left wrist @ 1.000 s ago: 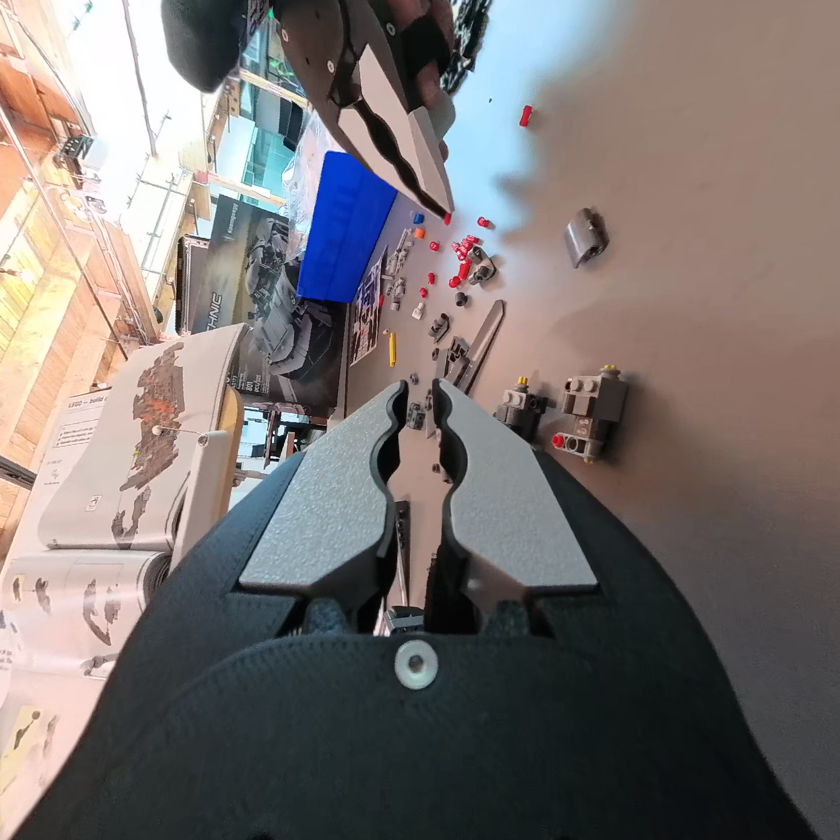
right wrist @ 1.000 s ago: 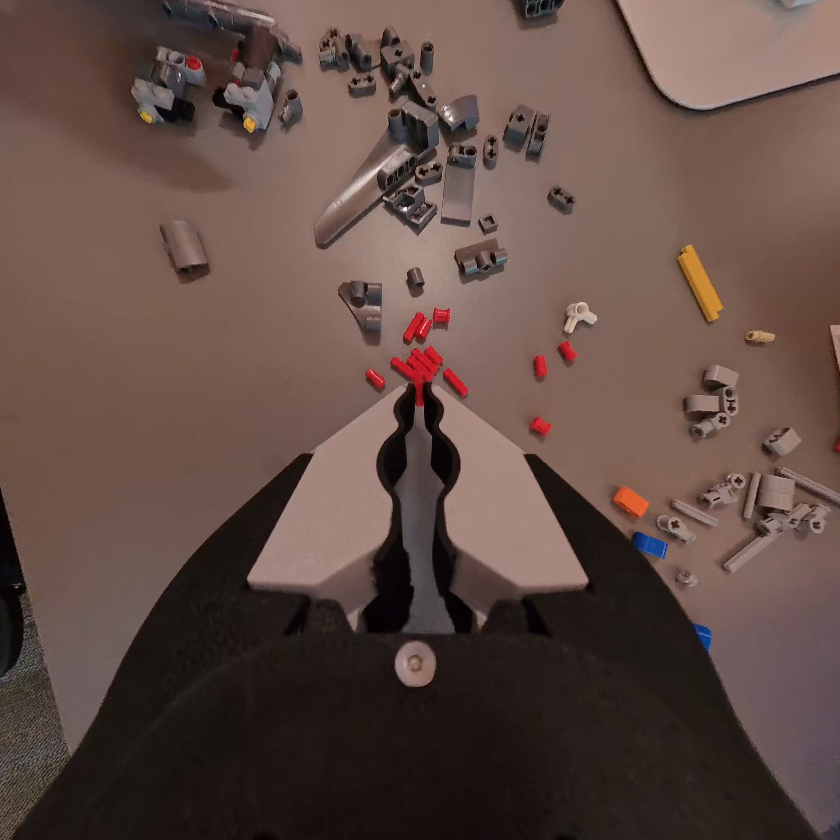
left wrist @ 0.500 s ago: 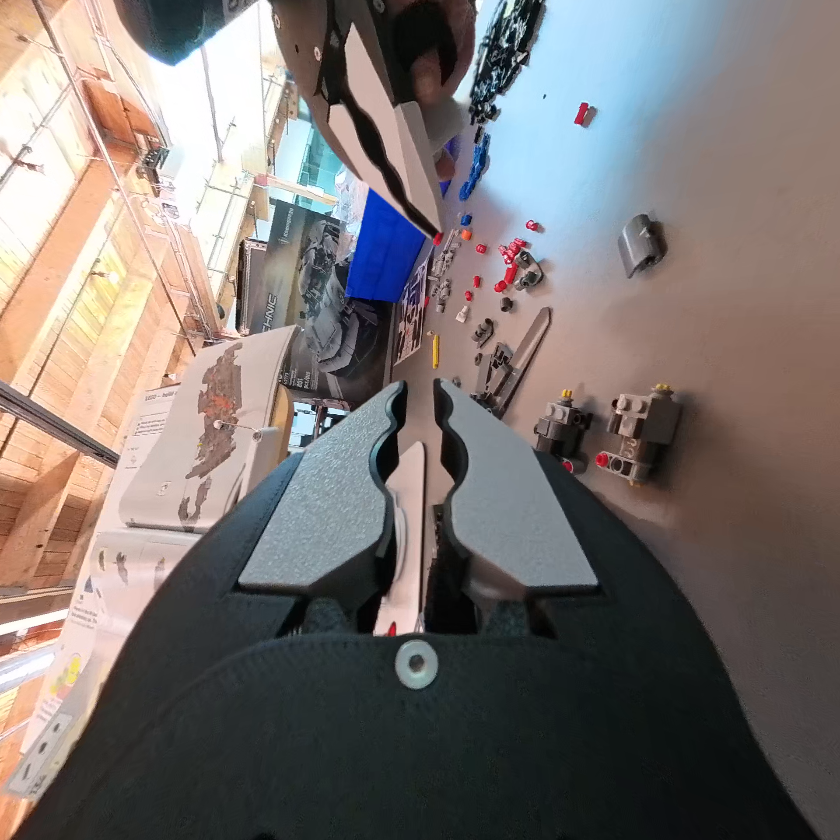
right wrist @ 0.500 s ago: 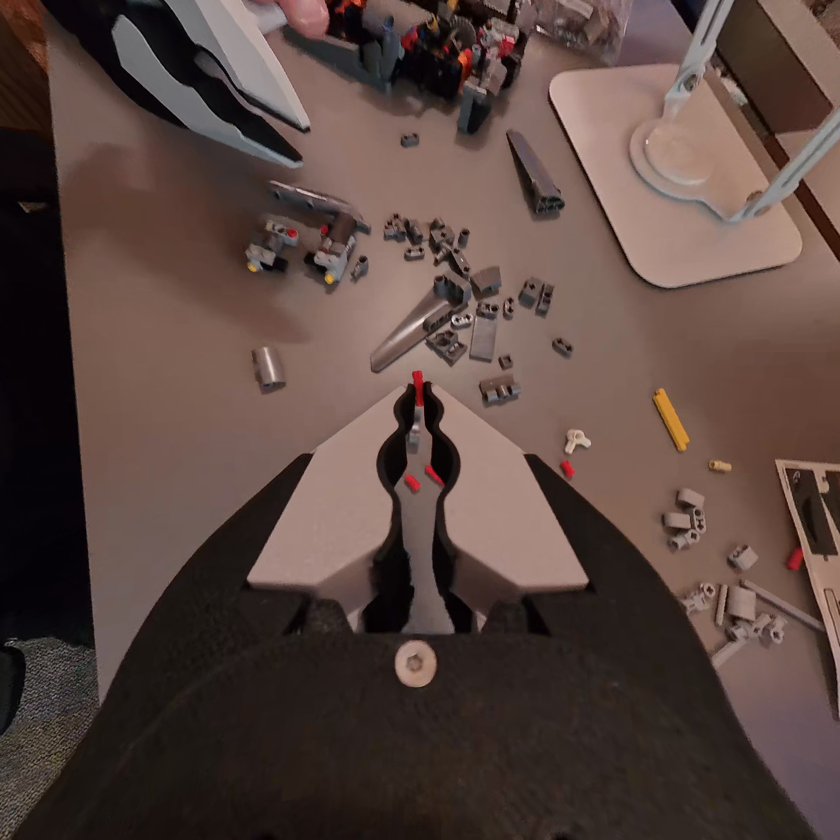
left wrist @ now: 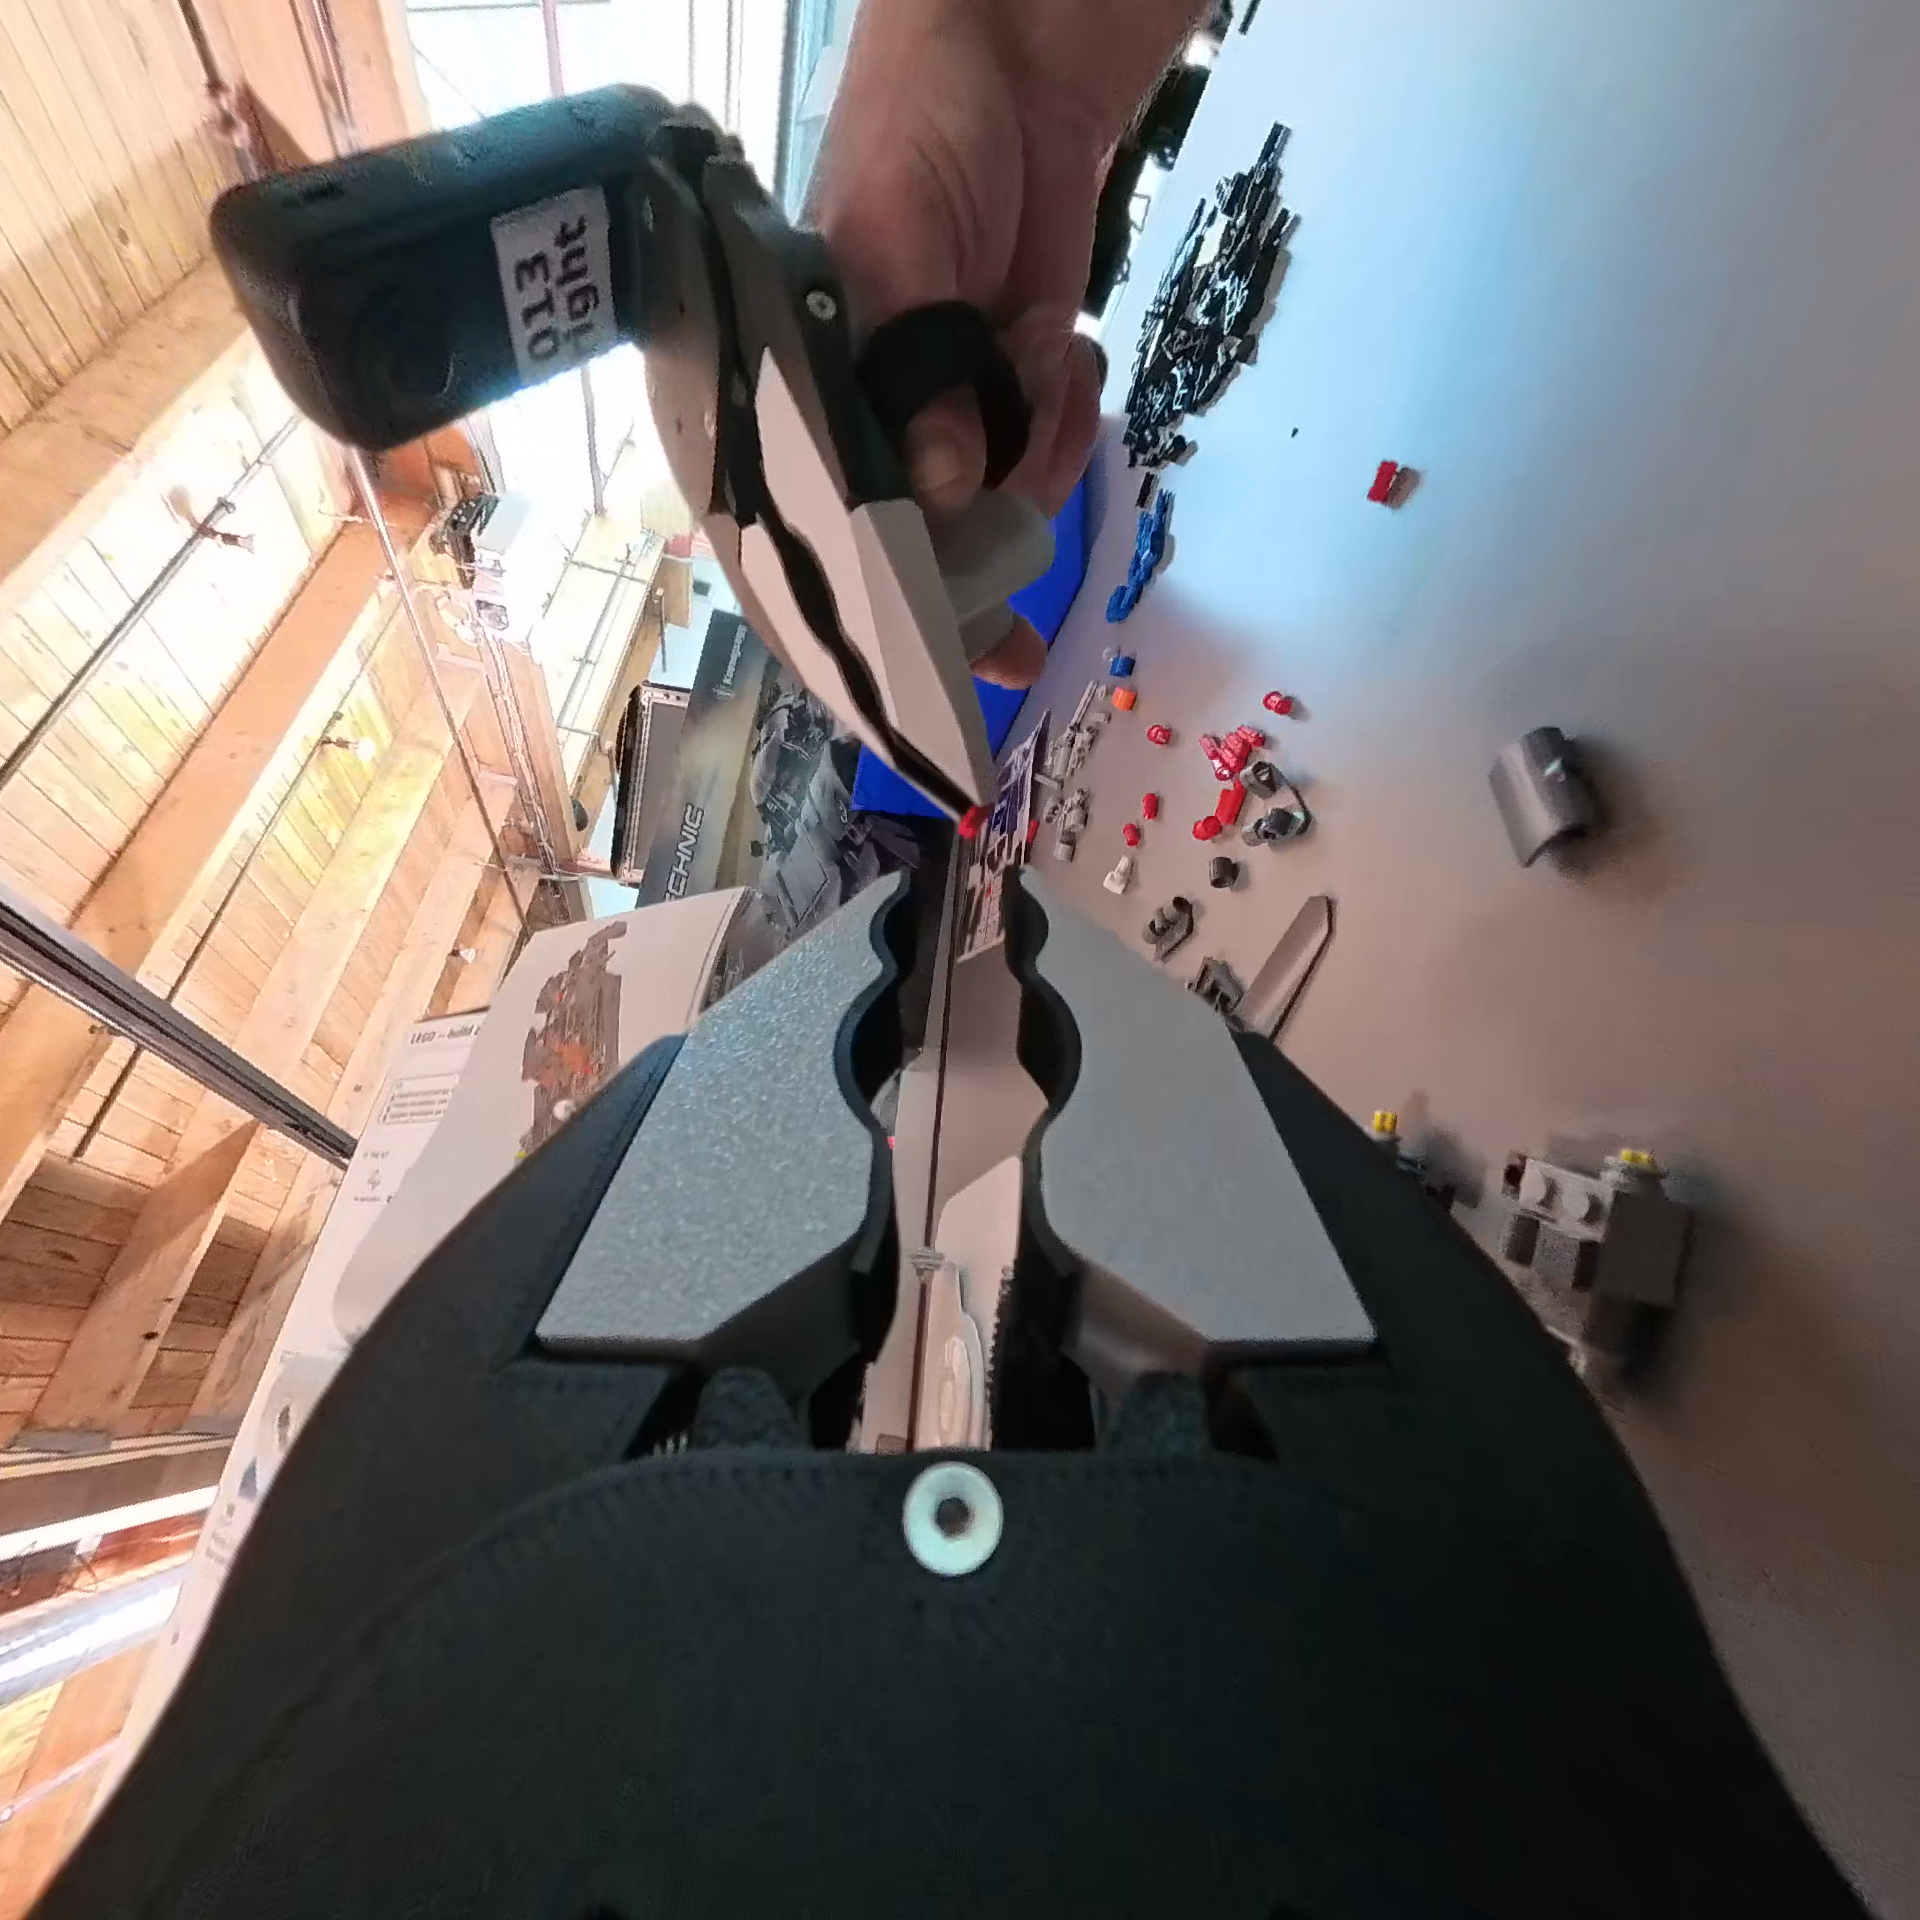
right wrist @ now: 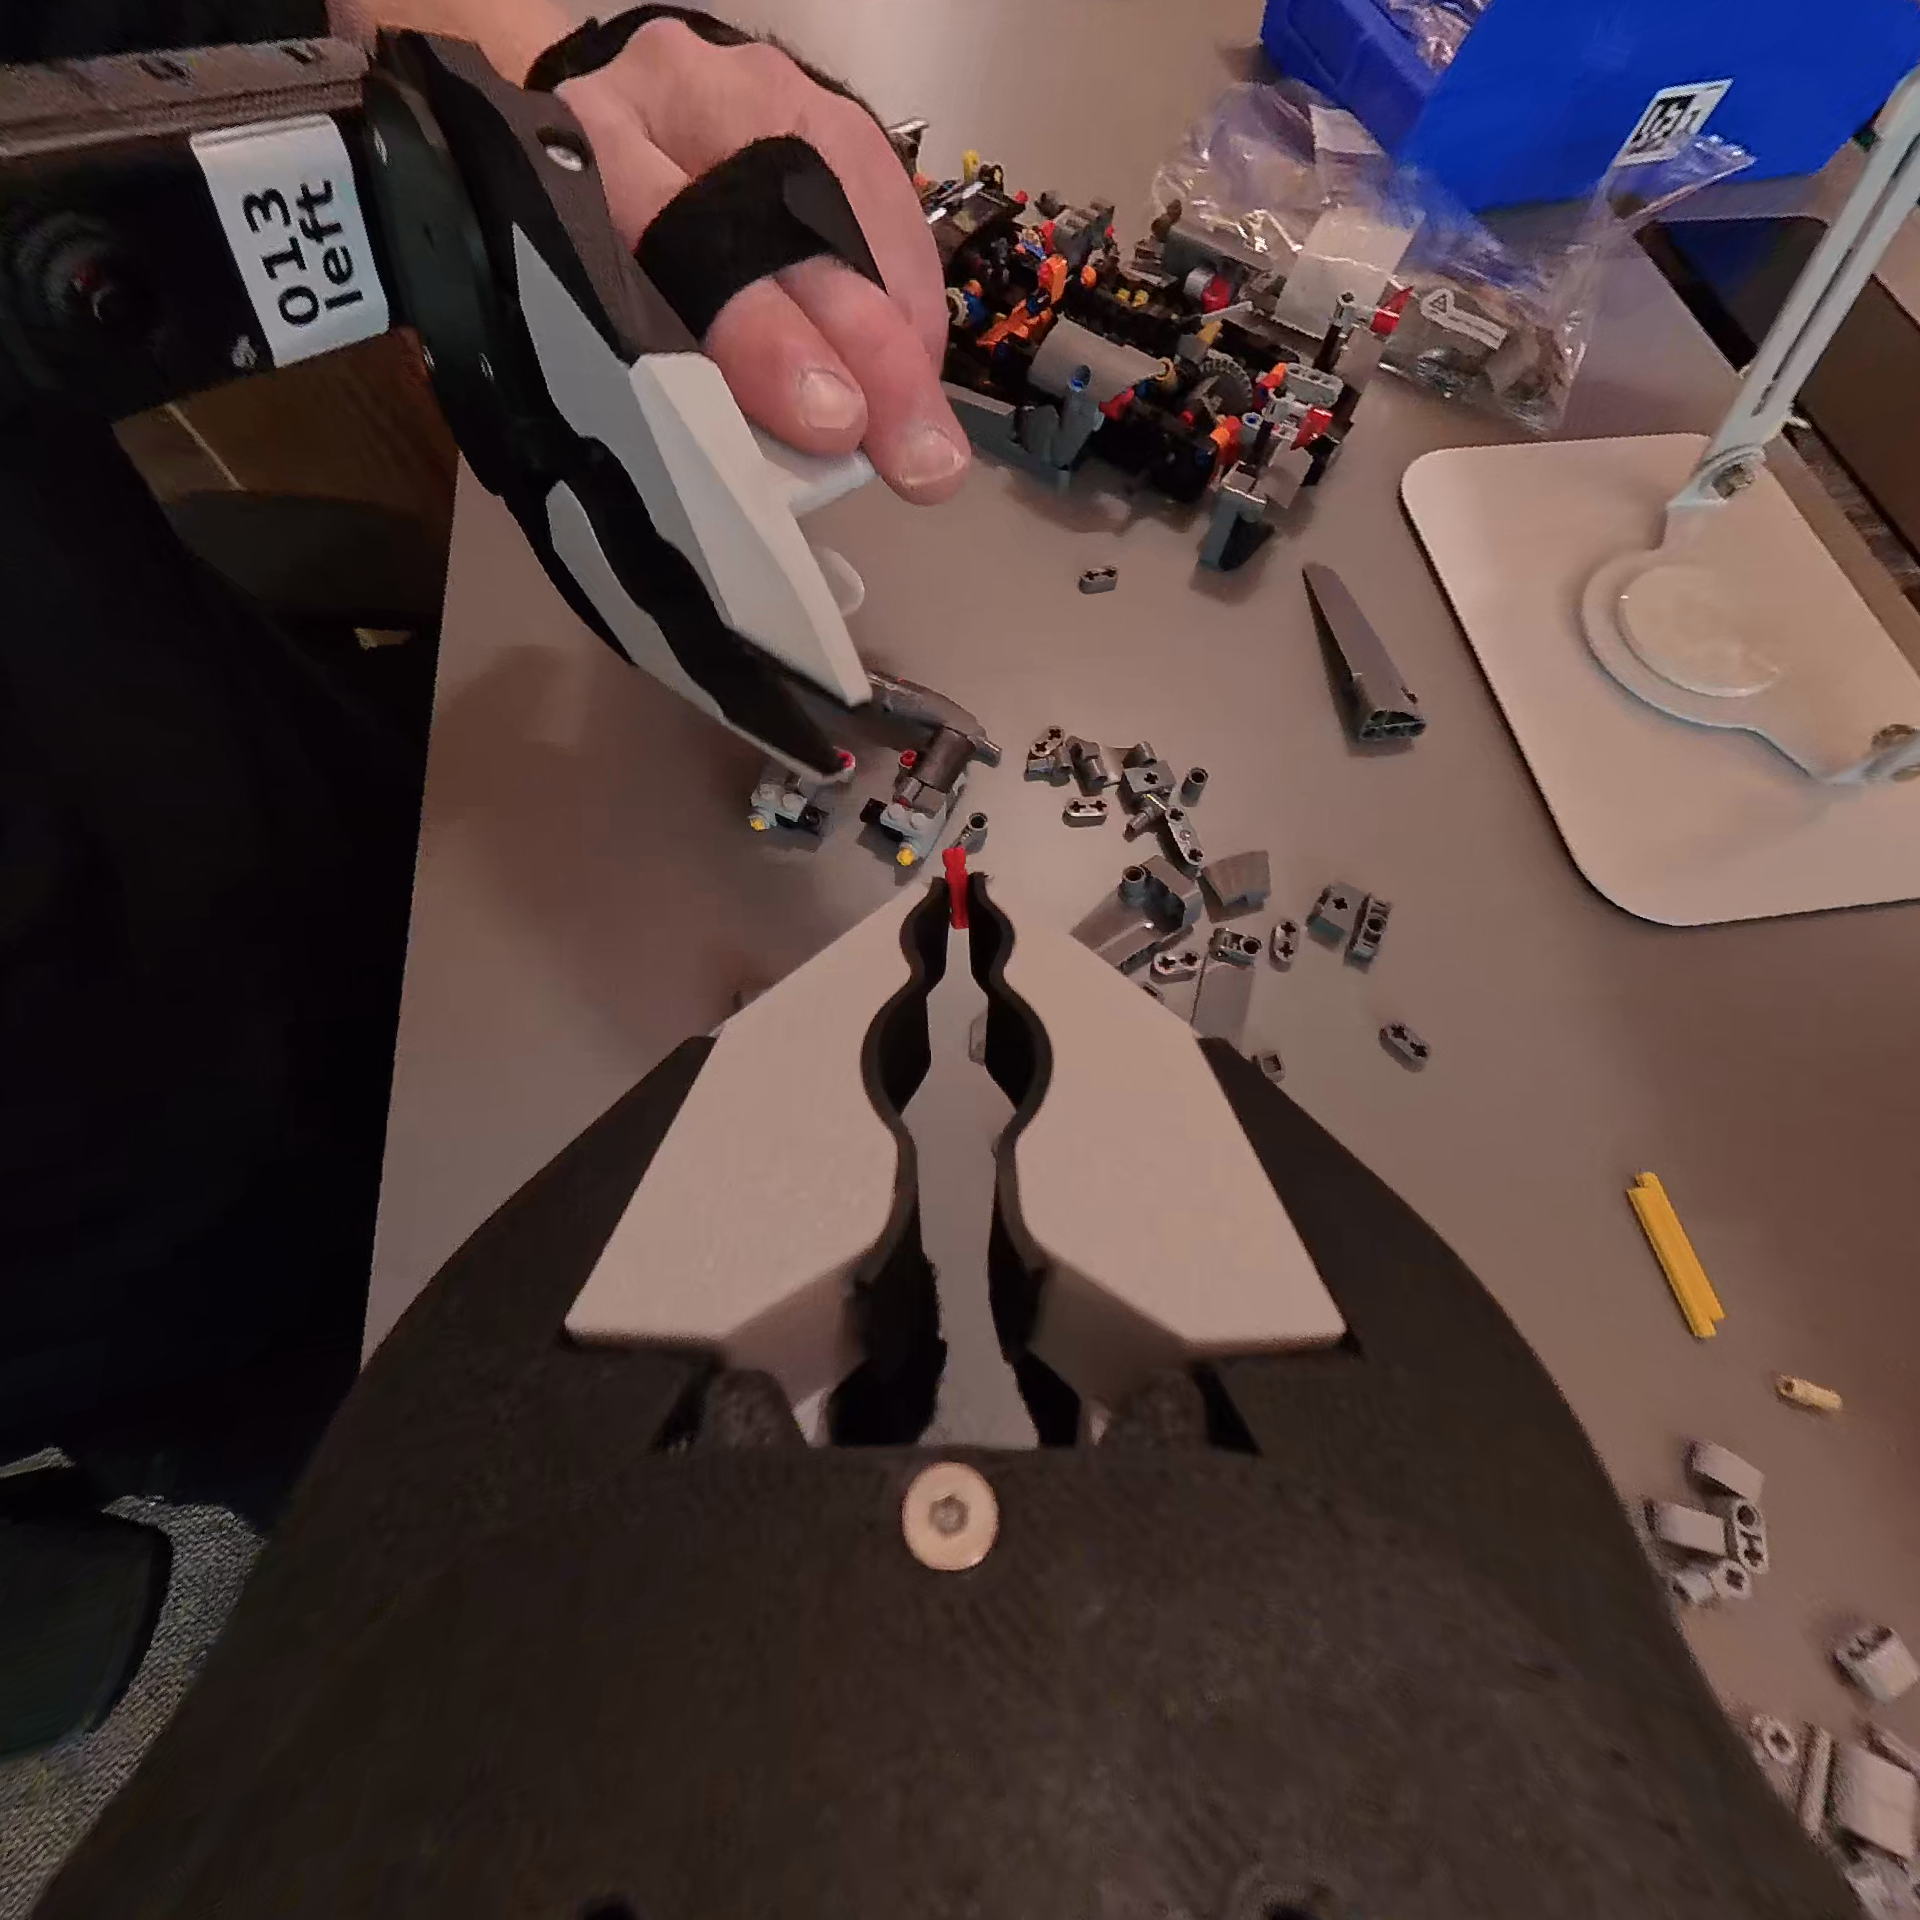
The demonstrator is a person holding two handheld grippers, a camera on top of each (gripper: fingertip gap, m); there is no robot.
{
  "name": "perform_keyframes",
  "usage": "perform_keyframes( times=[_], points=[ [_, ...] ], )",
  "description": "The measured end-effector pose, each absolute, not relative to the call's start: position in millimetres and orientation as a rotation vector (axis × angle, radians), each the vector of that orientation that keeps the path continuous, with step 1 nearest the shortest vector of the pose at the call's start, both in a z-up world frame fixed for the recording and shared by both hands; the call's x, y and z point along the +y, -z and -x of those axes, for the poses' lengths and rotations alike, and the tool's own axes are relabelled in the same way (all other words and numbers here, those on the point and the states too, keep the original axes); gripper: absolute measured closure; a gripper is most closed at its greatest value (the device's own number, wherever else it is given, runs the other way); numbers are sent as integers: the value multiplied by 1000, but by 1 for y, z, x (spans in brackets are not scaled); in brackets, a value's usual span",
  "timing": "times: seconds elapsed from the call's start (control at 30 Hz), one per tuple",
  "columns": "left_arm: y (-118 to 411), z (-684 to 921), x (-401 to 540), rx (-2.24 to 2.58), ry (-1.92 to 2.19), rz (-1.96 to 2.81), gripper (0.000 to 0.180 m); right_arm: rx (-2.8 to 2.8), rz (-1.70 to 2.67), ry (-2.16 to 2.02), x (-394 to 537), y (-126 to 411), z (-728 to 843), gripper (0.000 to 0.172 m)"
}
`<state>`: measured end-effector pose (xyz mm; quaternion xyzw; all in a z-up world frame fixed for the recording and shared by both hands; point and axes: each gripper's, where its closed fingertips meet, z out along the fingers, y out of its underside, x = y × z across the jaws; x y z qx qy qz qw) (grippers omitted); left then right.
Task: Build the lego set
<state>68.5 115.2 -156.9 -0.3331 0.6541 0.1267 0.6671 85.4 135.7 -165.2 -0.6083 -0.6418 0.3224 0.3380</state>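
A red pin (right wrist: 954, 883) is pinched upright at the fingertips of the right gripper (right wrist: 958, 902), raised above the grey table (right wrist: 623, 935). The left gripper (left wrist: 956, 904) is slightly parted and empty, near two small grey assemblies (right wrist: 914, 800). Both grippers carry white labels; a printed box (left wrist: 727, 790) stands behind

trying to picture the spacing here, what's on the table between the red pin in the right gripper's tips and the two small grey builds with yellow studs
In the right wrist view, almost nothing: bare table, apart from one small grey connector beside the red pin, which the right gripper pinches. The two grey builds sit just beyond.
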Motion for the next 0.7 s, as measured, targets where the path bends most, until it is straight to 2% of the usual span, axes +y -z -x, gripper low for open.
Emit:
perform_keyframes(
  times=[0.43, 0.7],
  points=[
    [164, -85, 123, 1517, -323, 716, 165, -1784, 1595, -975, 120, 171, -78, 172],
    [170, -88, 121, 1548, -345, 689, 177, -1792, 1613, -1050, 118, 172, -76, 172]
  ],
)
